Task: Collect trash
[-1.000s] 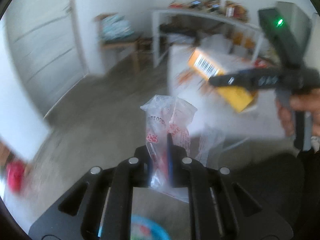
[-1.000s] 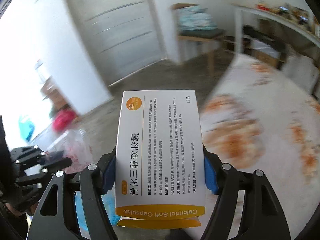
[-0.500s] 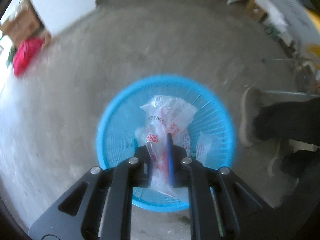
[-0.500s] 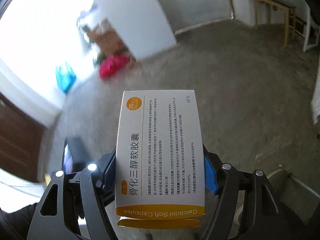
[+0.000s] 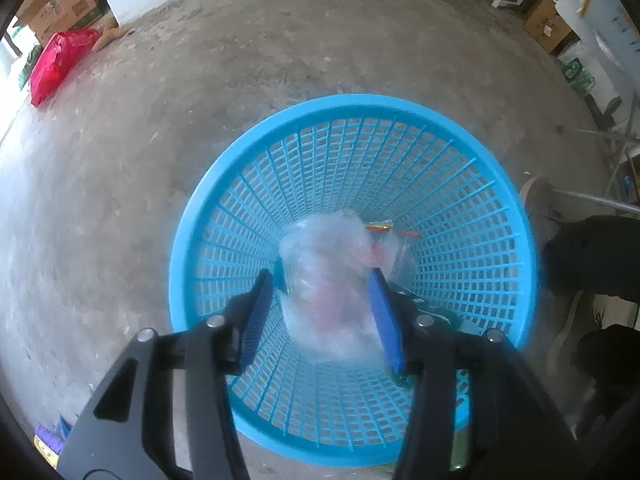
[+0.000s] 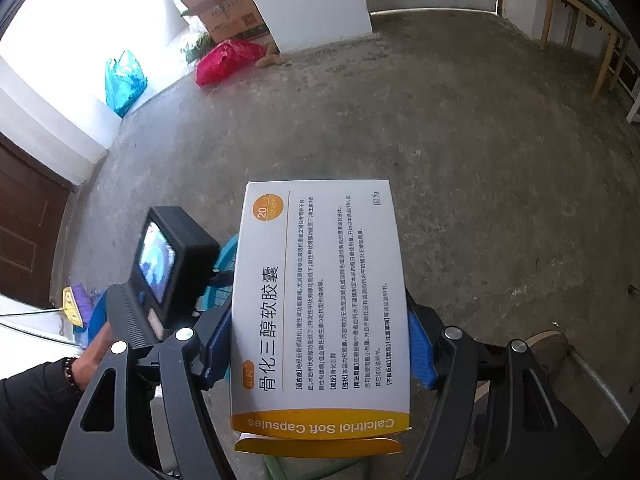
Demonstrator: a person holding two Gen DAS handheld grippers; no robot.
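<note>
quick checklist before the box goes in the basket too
1. Left tongs open: ok, the blue pads stand apart.
2. Bag released: cannot tell, it is blurred between the pads, over the basket.
3. Bag over the basket's opening: ok, mesh shows all around it.
4. Box gripped by the right tongs: ok, a pad presses each side.
5. Right tongs over the basket: not ok, floor lies ahead; only a slice of blue rim shows left of the box.
6. Path clear: not ok, the left tongs' camera unit sits between box and basket.
</note>
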